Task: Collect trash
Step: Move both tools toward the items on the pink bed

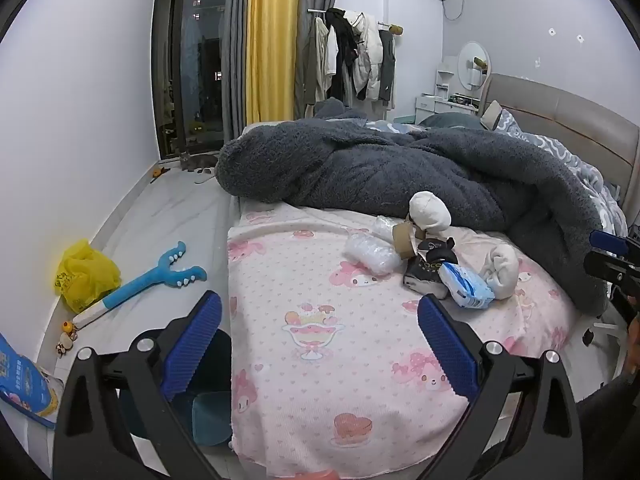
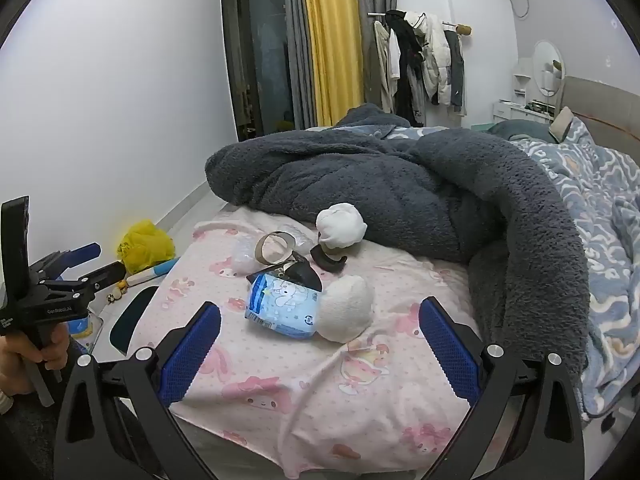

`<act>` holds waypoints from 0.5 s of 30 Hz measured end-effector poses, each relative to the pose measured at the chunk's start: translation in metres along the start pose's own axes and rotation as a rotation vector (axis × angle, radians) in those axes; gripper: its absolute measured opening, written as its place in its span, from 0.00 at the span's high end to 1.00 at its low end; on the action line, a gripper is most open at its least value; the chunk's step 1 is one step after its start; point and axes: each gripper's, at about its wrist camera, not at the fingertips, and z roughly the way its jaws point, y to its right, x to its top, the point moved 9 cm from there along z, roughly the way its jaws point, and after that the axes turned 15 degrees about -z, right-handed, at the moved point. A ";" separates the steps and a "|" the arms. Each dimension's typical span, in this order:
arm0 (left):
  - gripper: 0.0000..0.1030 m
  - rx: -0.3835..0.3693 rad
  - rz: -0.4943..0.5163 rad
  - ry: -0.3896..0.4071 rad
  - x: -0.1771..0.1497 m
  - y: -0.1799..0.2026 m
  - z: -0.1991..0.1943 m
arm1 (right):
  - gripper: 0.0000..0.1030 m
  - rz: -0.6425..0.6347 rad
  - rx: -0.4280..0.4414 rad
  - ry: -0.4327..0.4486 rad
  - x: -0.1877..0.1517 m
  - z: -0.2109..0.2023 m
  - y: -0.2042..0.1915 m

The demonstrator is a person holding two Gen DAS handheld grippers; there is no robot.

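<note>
Trash lies in a heap on the pink patterned bed sheet (image 1: 320,360): a blue tissue pack (image 1: 466,286) (image 2: 280,306), a black wrapper (image 1: 430,268) (image 2: 300,274), a cardboard tape roll (image 1: 404,240) (image 2: 274,246), clear crumpled plastic (image 1: 370,254) (image 2: 244,258) and white balled cloths (image 1: 430,210) (image 2: 346,314). My left gripper (image 1: 320,340) is open and empty, short of the heap at the bed's foot. My right gripper (image 2: 320,340) is open and empty, just short of the tissue pack.
A dark grey fleece blanket (image 1: 400,168) (image 2: 400,184) is piled behind the heap. On the floor at left lie a yellow bag (image 1: 86,274) (image 2: 144,246), a blue toy (image 1: 156,276) and a teal bin (image 1: 210,416) beside the bed. A clothes rack (image 1: 352,56) stands at the back.
</note>
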 end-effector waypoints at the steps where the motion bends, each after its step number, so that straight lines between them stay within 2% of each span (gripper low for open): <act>1: 0.03 0.001 0.000 -0.001 0.000 0.000 0.000 | 0.03 0.002 0.002 -0.001 0.000 0.000 0.000; 15: 0.03 0.014 -0.017 0.002 0.000 -0.007 0.002 | 0.03 0.002 0.004 0.000 0.001 0.000 0.001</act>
